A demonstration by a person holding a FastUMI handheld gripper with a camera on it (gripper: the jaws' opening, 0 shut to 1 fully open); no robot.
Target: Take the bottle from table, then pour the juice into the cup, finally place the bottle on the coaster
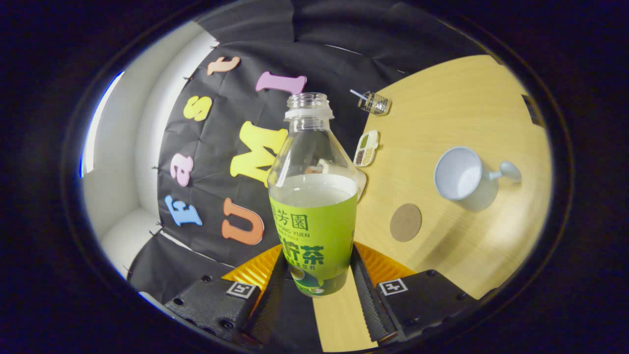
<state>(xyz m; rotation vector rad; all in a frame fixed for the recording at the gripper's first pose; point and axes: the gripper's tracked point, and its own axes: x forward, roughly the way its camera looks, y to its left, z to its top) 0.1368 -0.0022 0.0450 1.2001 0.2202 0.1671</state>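
Hand-held gripper fingers pinching uncapped bottle; coaster, cup beyond.

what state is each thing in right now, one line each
hand-held gripper: shut on the bottle, both fingers pressed against its lower sides
bottle: uncapped, roughly half full of pale juice, held tilted relative to the table
cup: on the table, looks empty
coaster: bare, nothing on it, between the bottle and the cup
small glass: far side of the table, a straw in it
divided dish: compartments filled, contents unclear
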